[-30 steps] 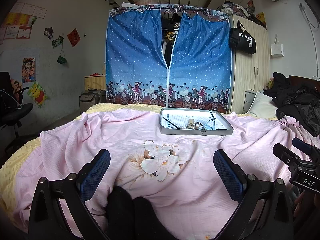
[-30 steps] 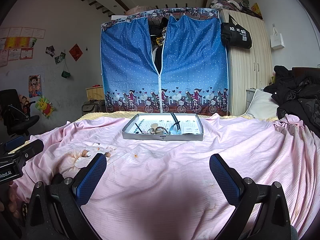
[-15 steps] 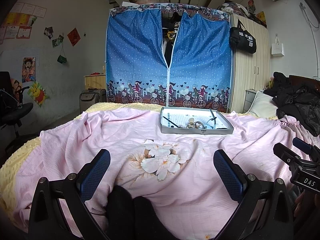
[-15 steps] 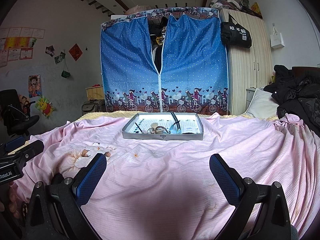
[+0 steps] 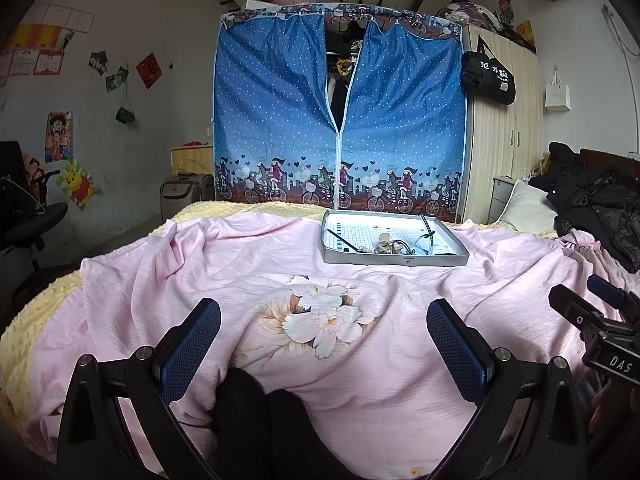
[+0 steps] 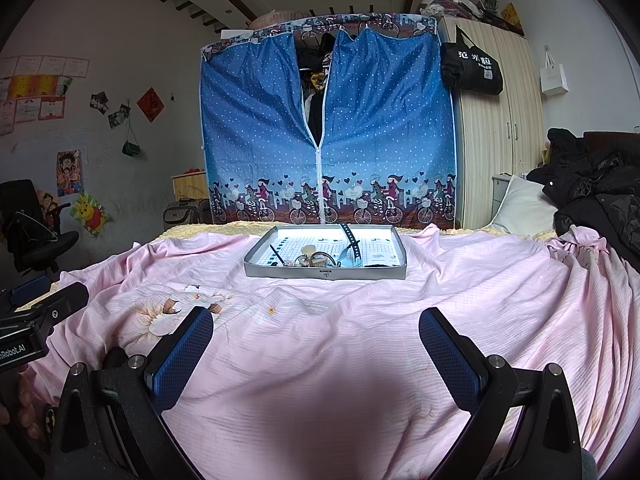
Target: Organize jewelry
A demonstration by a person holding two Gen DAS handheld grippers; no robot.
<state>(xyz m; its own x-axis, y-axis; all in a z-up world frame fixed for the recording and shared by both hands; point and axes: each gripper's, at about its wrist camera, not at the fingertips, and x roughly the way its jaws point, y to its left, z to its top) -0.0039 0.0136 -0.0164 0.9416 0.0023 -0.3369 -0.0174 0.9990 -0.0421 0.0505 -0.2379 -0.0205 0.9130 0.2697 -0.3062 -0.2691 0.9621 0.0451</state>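
Both claws wide open over the bed, nothing in either.

Left claw [image 5: 323, 344] hangs above the pink sheet [image 5: 240, 264] with its blue pads spread around the printed flower, and right claw [image 6: 316, 352] hovers alongside, just as wide and just as empty. Up ahead, well apart from both, sits the grey tray [image 6: 280, 270] on the sheet, holding the jewelry [image 6: 314, 259] in a small tangle beside a dark strap [image 6: 351, 238], with the blue fabric wardrobe [image 6: 380, 140] behind.
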